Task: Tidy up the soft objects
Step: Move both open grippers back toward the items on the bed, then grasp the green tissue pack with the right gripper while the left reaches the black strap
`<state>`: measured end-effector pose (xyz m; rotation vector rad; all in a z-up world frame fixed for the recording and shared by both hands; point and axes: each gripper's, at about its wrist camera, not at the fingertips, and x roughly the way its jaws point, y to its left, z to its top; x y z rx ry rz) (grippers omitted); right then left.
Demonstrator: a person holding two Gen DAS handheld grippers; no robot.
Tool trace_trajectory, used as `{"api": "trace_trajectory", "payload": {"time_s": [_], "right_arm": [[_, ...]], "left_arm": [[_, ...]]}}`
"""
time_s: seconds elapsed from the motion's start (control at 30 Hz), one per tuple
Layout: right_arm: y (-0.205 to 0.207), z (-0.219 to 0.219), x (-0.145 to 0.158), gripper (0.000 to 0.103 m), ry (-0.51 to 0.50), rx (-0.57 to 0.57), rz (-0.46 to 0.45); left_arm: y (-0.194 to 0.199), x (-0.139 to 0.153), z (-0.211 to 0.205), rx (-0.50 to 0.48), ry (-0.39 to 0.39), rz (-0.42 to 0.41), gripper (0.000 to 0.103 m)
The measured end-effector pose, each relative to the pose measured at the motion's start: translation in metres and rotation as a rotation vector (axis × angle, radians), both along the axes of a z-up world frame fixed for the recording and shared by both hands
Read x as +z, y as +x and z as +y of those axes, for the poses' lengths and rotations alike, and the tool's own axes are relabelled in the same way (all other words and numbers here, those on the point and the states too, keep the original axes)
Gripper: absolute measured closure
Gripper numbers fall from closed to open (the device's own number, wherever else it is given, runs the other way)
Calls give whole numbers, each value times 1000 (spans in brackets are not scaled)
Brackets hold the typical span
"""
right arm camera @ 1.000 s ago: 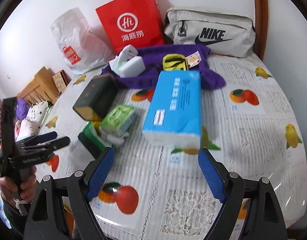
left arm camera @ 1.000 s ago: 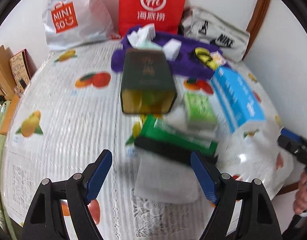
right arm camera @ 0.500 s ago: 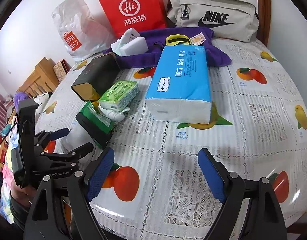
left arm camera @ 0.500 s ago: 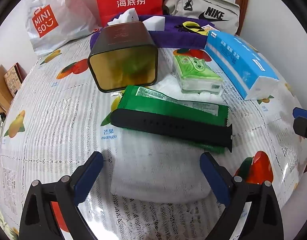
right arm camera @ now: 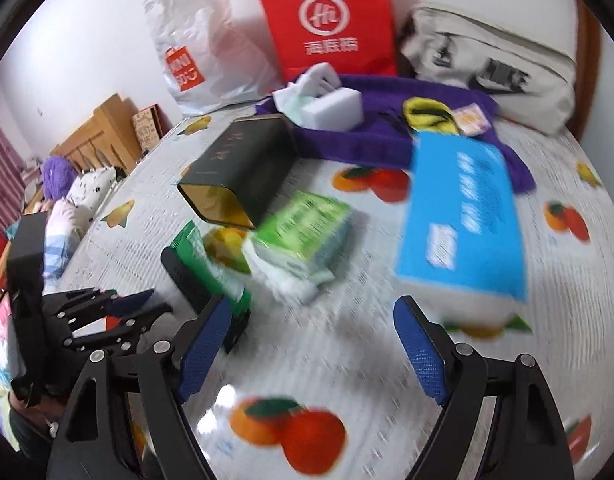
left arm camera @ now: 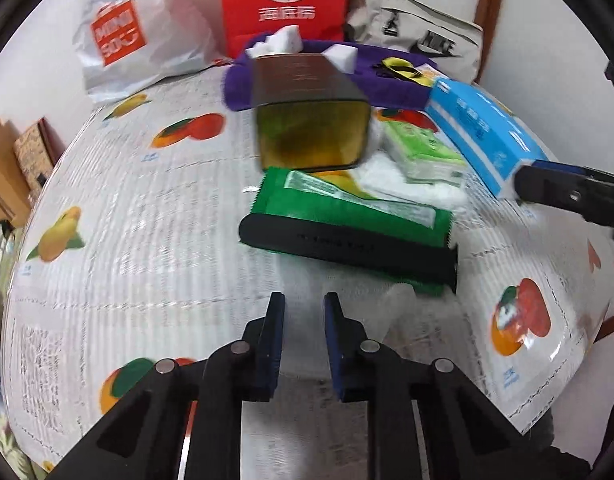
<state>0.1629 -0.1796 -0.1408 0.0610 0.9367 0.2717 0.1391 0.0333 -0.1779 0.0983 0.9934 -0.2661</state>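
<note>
My left gripper point(left arm camera: 304, 322) is shut on a white folded cloth point(left arm camera: 371, 320) that lies on the table under a green packet point(left arm camera: 347, 208) and a black strap point(left arm camera: 347, 246). My right gripper point(right arm camera: 313, 340) is open and empty above the tablecloth, near the blue tissue pack point(right arm camera: 463, 216) and the green tissue packet point(right arm camera: 303, 228). The left gripper also shows in the right wrist view point(right arm camera: 123, 316) at the left. A purple towel point(right arm camera: 387, 120) with white sponges point(right arm camera: 333, 108) lies at the back.
A dark open tin point(left arm camera: 311, 120) lies on its side behind the green packet. A red bag point(left arm camera: 283, 0), a white Miniso bag point(left arm camera: 123, 36) and a grey Nike bag point(right arm camera: 491, 68) stand along the wall. The table edge is near on the right.
My left gripper has closed from wide open onto the white cloth. My right gripper has moved in closer to the tissue packs and stays open.
</note>
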Motion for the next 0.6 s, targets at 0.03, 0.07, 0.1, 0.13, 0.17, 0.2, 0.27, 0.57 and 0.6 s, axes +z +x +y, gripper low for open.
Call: {"api": "trace_trajectory", "payload": {"time_s": [0.03,0.07,0.1,0.13,0.17,0.2,0.27,0.57,0.6], "right_arm": [[6,7,0,20,-17,3,-2],[14,16,-1,20,-41,5,1],[18,20,-3,20,-51,5,4],[24,25,-5,20,-64,3,11],[31,31,-8,20,-77,-1,20],[34,33,-10,20,-80,-3,24],[43,40,-17,20,-100,-12,43],[64,53,-39,25,-201,-52,56],[66,54,-40,38,-217,-53,56]], "left_arm": [[1,0,6,-2,-17,4,81],[1,0,10,-4,-30,6,80],[1,0,15,-1,-42,7,78],[2,0,20,2,-55,6,69],[2,0,25,11,-56,2,63],[2,0,30,24,-49,-3,52],[3,-2,41,47,-28,-11,47],[6,-4,65,65,-92,-19,40],[5,-4,65,65,-90,-21,39]]}}
